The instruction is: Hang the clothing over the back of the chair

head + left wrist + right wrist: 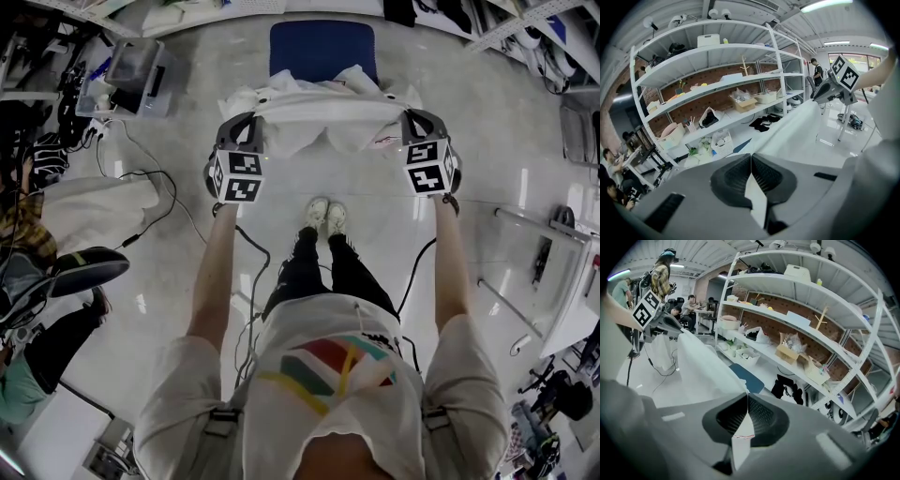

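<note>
Bare glossy grey floor [487, 122] flanks the blue padded chair [322, 47]; white metal shelving [693, 58] stands behind it.

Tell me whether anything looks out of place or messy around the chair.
Nothing looks damaged or spilled. The white garment is pinched at its ends by the left gripper and right gripper at the blue chair, not yet draped. Only oddity: a white cloth lies on the floor at left, black cables trailing beside it.
</note>
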Tool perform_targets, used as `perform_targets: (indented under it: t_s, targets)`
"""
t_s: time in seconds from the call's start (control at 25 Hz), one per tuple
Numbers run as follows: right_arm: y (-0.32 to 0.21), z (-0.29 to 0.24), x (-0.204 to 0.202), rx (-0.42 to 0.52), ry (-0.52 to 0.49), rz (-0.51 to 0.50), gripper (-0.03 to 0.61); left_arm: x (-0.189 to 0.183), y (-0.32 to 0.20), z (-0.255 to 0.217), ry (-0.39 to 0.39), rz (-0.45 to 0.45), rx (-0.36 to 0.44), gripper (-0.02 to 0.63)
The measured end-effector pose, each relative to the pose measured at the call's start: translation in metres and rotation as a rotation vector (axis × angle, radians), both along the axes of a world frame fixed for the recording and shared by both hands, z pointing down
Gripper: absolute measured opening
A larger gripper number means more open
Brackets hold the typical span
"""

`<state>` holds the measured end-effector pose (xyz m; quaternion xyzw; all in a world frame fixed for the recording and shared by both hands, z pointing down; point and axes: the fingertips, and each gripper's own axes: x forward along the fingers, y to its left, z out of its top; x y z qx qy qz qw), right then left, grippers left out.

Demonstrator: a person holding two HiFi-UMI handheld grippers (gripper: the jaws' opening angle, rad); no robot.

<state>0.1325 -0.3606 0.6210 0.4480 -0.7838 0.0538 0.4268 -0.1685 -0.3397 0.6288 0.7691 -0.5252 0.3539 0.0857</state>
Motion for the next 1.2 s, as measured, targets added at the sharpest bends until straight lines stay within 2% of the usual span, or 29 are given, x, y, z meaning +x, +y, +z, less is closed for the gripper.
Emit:
perform_targets:
  t_s: [0.28,0.64,0.76,0.8,1.04,1.2]
  targets:
    - [0.008,0.002,0.001,0.005,-0.043,0.053,0.014,0.003,0.014,0.005,-0.003,-0.003,-0.013,0.017]
    - [0.027,0.003,0.004,0.006,-0.05,0.049,0.048,0.005,0.02,0.006,0.026,-0.065,0.002,0.023]
    - [0.036,0.0,0.006,0.009,-0.054,0.048,0.052,0.004,0.029,0.003,0.057,-0.079,0.0,0.108]
    - [0.037,-0.004,0.007,0.014,-0.058,0.052,0.052,0.005,0.03,0.001,0.066,-0.083,-0.001,0.112]
    - [0.025,-0.042,0.008,0.109,-0.084,0.084,0.051,0.008,0.023,-0.031,0.079,-0.09,0.06,0.112]
    - [0.008,-0.087,0.002,0.207,-0.121,0.1,0.009,0.011,0.006,-0.07,0.077,-0.079,0.139,0.105]
